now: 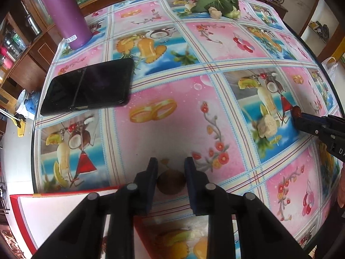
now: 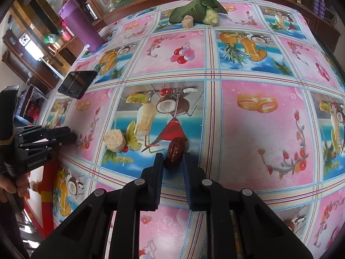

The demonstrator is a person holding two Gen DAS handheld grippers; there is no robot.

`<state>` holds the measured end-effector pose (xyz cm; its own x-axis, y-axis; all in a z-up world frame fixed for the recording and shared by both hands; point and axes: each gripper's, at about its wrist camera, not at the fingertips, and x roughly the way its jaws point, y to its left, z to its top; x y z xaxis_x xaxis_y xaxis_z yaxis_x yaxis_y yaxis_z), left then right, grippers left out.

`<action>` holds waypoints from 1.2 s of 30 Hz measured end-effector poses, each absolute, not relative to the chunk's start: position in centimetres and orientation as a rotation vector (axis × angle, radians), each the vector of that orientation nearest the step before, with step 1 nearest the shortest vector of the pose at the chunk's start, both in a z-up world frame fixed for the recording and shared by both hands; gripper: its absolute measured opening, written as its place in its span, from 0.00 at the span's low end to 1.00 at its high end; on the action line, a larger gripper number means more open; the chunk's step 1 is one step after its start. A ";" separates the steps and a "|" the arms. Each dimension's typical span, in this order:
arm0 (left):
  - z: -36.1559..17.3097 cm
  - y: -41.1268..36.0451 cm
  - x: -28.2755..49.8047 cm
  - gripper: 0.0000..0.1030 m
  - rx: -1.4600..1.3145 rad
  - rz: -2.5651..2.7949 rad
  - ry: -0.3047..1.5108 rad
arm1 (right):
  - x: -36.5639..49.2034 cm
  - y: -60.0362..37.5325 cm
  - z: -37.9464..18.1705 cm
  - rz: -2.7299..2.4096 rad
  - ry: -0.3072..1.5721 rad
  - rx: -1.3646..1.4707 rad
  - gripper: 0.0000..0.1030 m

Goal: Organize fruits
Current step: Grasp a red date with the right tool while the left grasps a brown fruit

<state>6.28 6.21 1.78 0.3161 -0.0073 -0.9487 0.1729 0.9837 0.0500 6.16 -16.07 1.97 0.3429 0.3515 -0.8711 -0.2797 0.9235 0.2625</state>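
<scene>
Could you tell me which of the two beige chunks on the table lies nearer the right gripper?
The round beige chunk left of the right gripper, beside the date; the other chunk lies far off against the leafy greens.

A black phone (image 1: 88,86) lies flat near the left edge of the desk (image 1: 172,116); a purple tumbler (image 1: 64,13) stands upright behind it at the far left corner; a red-edged board (image 1: 28,213) lies at the near left corner.

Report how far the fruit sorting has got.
Nothing looks sorted yet. In hand: left gripper holds a round brown fruit above the red-edged board; right gripper grips a date. Left: placing both; a beige puck remains on the table.
</scene>
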 end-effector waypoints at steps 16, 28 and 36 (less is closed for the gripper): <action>1.8 5.5 4.6 0.47 0.199 -0.099 1.207 | 6.2 -16.2 1.9 0.406 1.149 0.084 0.16; 1.8 4.7 3.8 0.27 0.225 -0.131 1.171 | 6.1 -16.1 2.0 0.404 1.148 0.078 0.16; 4.0 4.7 1.6 0.27 0.179 -0.126 1.088 | 5.3 -15.7 3.0 0.432 1.103 0.083 0.16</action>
